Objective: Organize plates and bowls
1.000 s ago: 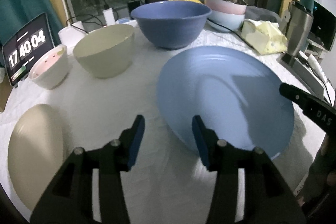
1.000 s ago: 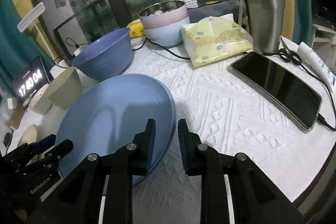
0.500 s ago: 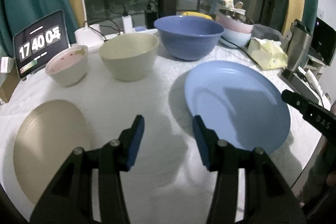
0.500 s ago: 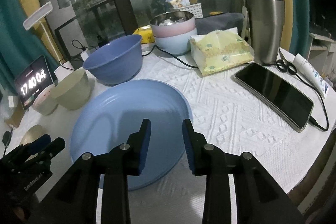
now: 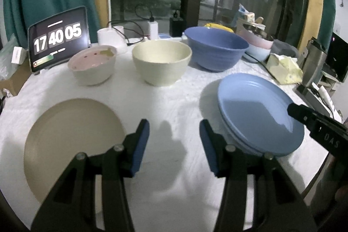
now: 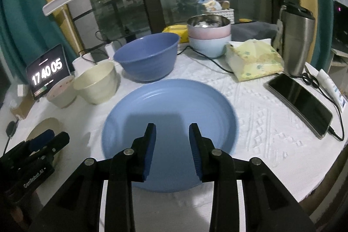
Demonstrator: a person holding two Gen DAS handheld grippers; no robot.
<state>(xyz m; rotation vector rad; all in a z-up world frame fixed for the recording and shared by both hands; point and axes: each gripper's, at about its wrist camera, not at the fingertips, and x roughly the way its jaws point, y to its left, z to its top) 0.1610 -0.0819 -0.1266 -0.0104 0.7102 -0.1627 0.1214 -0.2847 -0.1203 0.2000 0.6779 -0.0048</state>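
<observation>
Light blue plates (image 5: 258, 114) lie stacked on the white cloth at the right; the top one fills the middle of the right wrist view (image 6: 171, 105). A beige plate (image 5: 71, 136) lies at the left. Behind stand a pink-lined bowl (image 5: 92, 64), a cream bowl (image 5: 161, 62) and a dark blue bowl (image 5: 215, 49). My left gripper (image 5: 174, 136) is open and empty above the cloth between the two plates. My right gripper (image 6: 171, 136) is open and empty above the blue plate's near edge.
A tablet clock (image 5: 57, 45), a lamp base (image 5: 112, 38) and cables stand at the back. Stacked pink and blue bowls (image 6: 208, 38), a tissue pack (image 6: 254, 60), a steel tumbler (image 6: 298, 40), a phone (image 6: 302, 103) and scissors (image 6: 310, 79) are at the right.
Both grippers have drawn back and risen from the blue plate. The right gripper's jaws have opened from nearly closed. More of the beige plate shows in the left view.
</observation>
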